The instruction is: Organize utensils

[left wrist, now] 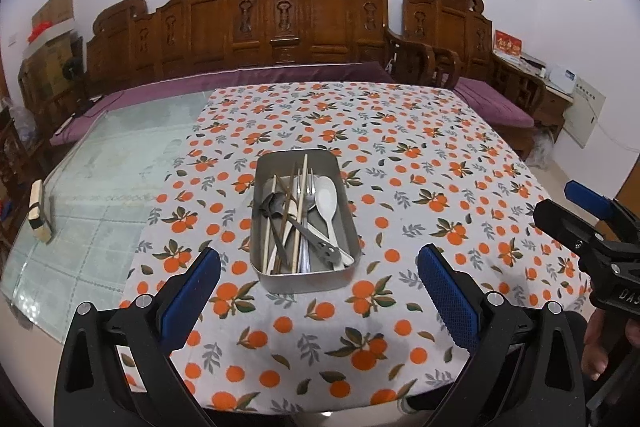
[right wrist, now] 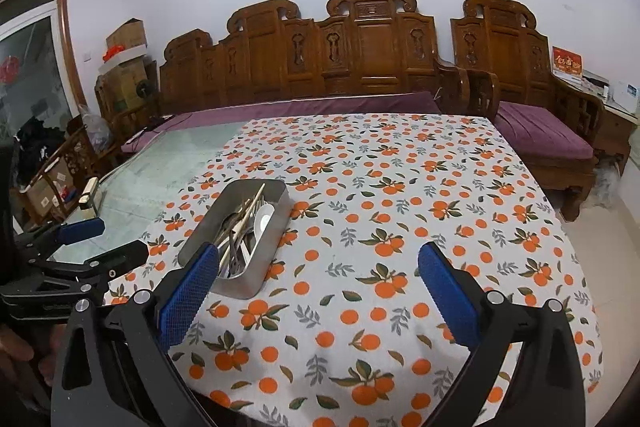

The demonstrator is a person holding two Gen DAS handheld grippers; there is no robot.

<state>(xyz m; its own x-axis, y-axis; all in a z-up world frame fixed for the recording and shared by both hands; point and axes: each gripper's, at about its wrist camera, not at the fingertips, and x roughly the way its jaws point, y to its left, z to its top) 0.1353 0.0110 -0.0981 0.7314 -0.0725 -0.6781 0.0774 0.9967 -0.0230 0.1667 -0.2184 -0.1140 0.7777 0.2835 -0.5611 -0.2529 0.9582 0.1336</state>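
A metal tray (left wrist: 267, 279) stands on the orange-print tablecloth (left wrist: 420, 187), straight ahead in the left wrist view. It holds a white spoon (left wrist: 329, 203), a fork (left wrist: 305, 195), chopsticks (left wrist: 301, 211), a dark slotted ladle (left wrist: 320, 247) and other utensils. My left gripper (left wrist: 318, 267) is open and empty, just in front of the tray's near end. The tray also shows in the right wrist view (right wrist: 276, 223), to the left. My right gripper (right wrist: 318, 267) is open and empty over bare cloth, right of the tray; it also shows in the left wrist view (left wrist: 576, 215).
The cloth (right wrist: 400, 227) covers the table's right part; bare glass tabletop (left wrist: 112, 163) lies on the left with a small wooden block (left wrist: 38, 211) near its left edge. A carved wooden sofa (left wrist: 256, 27) with purple cushions stands behind the table.
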